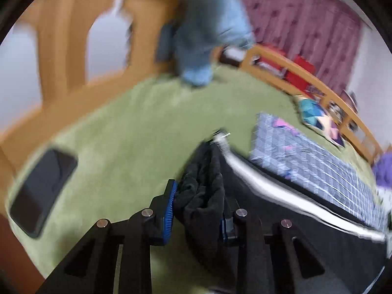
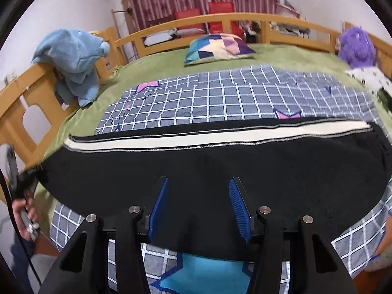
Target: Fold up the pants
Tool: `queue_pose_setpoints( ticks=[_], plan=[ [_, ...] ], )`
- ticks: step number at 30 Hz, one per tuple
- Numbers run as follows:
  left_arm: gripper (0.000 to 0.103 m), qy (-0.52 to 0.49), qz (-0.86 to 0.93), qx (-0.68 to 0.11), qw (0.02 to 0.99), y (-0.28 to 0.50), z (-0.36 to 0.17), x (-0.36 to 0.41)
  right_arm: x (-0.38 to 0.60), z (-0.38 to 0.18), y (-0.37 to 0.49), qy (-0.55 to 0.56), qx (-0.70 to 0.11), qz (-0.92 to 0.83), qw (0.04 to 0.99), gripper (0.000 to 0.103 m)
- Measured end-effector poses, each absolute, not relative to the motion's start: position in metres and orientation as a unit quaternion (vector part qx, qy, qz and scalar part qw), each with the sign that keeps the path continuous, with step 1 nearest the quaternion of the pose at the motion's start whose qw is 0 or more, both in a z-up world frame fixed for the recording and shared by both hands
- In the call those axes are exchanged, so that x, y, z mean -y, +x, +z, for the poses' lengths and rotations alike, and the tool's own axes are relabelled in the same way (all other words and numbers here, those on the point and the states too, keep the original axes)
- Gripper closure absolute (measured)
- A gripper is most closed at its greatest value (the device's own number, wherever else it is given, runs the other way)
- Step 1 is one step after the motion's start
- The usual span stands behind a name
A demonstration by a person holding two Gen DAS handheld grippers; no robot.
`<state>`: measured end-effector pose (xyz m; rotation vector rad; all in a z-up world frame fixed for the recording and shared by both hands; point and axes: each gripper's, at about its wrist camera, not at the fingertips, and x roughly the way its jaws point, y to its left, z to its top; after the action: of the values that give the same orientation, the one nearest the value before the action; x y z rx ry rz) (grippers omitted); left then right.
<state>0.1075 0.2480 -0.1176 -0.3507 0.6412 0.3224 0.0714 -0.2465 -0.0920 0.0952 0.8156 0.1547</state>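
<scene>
Black pants (image 2: 220,166) with a white side stripe (image 2: 220,138) lie stretched flat across a grey checked blanket (image 2: 232,98) on the bed. My left gripper (image 1: 198,196) is shut on a bunched end of the pants (image 1: 203,196), the cloth gathered between its blue pads (image 1: 170,208). The stripe (image 1: 269,186) runs off to the right from there. My right gripper (image 2: 198,183) is open, its blue pads (image 2: 159,208) spread just above the near edge of the pants, holding nothing. The left gripper (image 2: 24,181) shows at the pants' left end in the right wrist view.
A green bedspread (image 1: 122,127) covers the bed, with a wooden rail (image 2: 220,20) around it. A black phone (image 1: 44,191) lies on the spread. A blue plush (image 2: 73,61) hangs on the rail, a patterned pillow (image 2: 218,47) and purple plush (image 2: 355,46) sit behind.
</scene>
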Motion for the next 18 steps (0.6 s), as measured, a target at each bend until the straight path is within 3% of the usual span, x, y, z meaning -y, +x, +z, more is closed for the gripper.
queue_pose_setpoints(
  ticks=[8, 12, 18],
  plan=[
    [0.078, -0.021, 0.048, -0.296, 0.954, 0.124, -0.038, -0.086, 0.278, -0.094, 0.056, 0.035, -0.404, 0.048, 0.913, 0.052],
    [0.078, 0.063, -0.019, -0.308, 0.949, 0.126, -0.035, 0.02, 0.309, -0.096, 0.051, 0.075, -0.409, 0.041, 0.909, 0.052],
    [0.078, 0.087, -0.131, -0.349, 0.924, 0.124, -0.057, 0.117, 0.343, -0.102, 0.047, 0.131, -0.414, 0.035, 0.9, 0.052]
  ],
)
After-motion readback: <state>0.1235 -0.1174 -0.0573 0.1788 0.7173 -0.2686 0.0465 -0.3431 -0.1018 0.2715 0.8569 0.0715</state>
